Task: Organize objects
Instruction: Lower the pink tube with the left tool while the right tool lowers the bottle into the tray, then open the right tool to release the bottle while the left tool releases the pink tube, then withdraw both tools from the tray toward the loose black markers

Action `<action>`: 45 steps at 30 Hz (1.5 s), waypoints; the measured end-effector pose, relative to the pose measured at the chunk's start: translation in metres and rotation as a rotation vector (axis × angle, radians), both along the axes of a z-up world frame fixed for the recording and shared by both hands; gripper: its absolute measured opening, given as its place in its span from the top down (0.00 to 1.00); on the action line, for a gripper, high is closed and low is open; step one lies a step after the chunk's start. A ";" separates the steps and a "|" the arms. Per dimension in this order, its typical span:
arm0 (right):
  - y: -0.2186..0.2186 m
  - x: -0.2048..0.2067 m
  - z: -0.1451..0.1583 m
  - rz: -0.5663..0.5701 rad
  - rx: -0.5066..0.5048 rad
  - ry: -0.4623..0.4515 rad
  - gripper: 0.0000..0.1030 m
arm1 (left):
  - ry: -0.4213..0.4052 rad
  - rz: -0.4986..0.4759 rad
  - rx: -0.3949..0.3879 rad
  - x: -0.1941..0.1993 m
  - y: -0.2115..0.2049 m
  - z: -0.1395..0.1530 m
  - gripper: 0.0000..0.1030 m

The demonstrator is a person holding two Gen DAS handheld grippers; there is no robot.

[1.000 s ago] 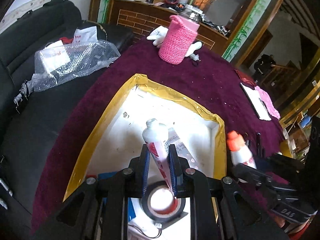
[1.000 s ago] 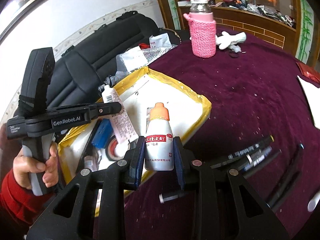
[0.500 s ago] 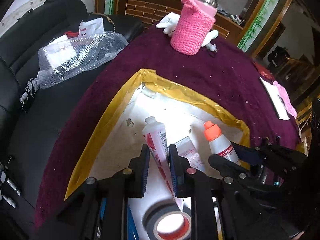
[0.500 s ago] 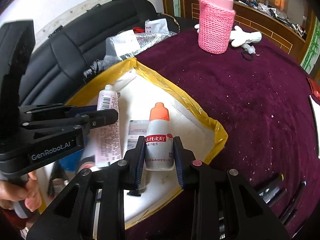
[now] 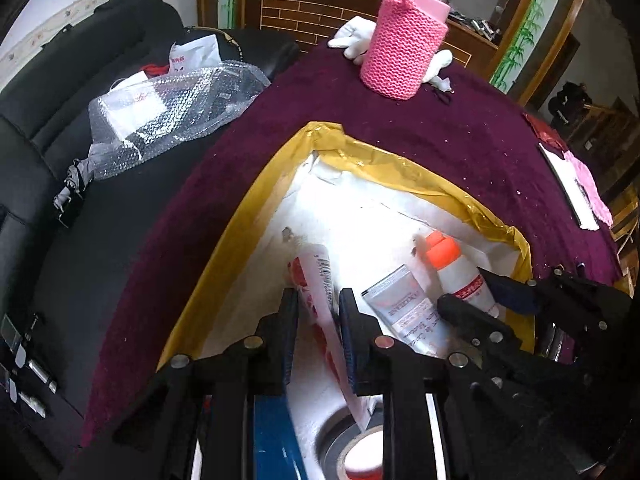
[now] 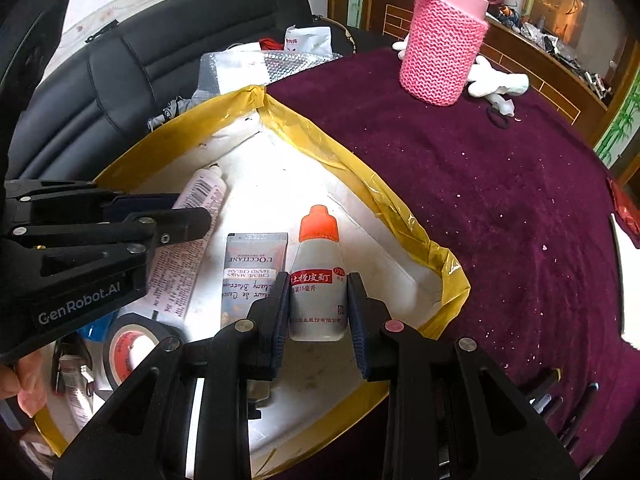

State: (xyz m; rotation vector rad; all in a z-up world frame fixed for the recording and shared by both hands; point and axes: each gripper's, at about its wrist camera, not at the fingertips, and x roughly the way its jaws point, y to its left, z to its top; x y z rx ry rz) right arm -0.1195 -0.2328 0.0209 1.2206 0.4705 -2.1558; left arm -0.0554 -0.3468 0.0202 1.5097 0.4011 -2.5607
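Counter (image 5: 460,136) under maroon cloth, filling the right and top of both views; black sofa (image 5: 60,128) at the upper left with bubble wrap (image 5: 168,108) heaped on it

Box (image 6: 352,168), white inside with yellow-taped rim, centre of both views: evidently the collecting spot, both claws angled down into it

Pink knit-sleeved jar (image 6: 444,56) upright near the top edge, white glove (image 6: 500,80) touching its base, well clear of the box

Left claw (image 5: 318,312), lower centre of its view, jaws narrow around a white tube (image 5: 316,280) tilted nose-down toward the box floor; pad contact hard to judge, likely about to let it lie flat

Right claw (image 6: 318,304), lower centre of its view, clamped on a small white bottle (image 6: 318,280) with orange cap, upright over the box floor just inside the right rim, probably for setting down

Hand cream tube (image 6: 252,272) flat between the two, crowding both landing spots; tape roll (image 6: 132,344) at lower left; pens (image 6: 560,396) on the cloth at lower right, outside the box
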 end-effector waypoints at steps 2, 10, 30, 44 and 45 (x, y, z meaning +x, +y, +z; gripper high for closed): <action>0.002 0.001 0.002 -0.005 -0.008 0.002 0.73 | 0.001 0.006 0.014 0.002 -0.002 -0.001 0.78; 0.016 0.016 0.025 -0.017 -0.098 0.023 0.59 | 0.013 -0.008 0.012 0.013 0.006 0.002 0.52; 0.267 0.088 0.039 -0.422 -0.354 0.059 0.30 | 0.148 -0.103 0.067 0.065 0.080 0.061 0.25; 0.315 0.100 0.027 -0.462 -0.407 0.037 0.30 | 0.066 -0.357 -0.003 0.049 0.193 0.033 0.26; 0.315 0.101 0.026 -0.459 -0.408 0.034 0.30 | 0.063 -0.366 -0.020 0.048 0.195 0.030 0.26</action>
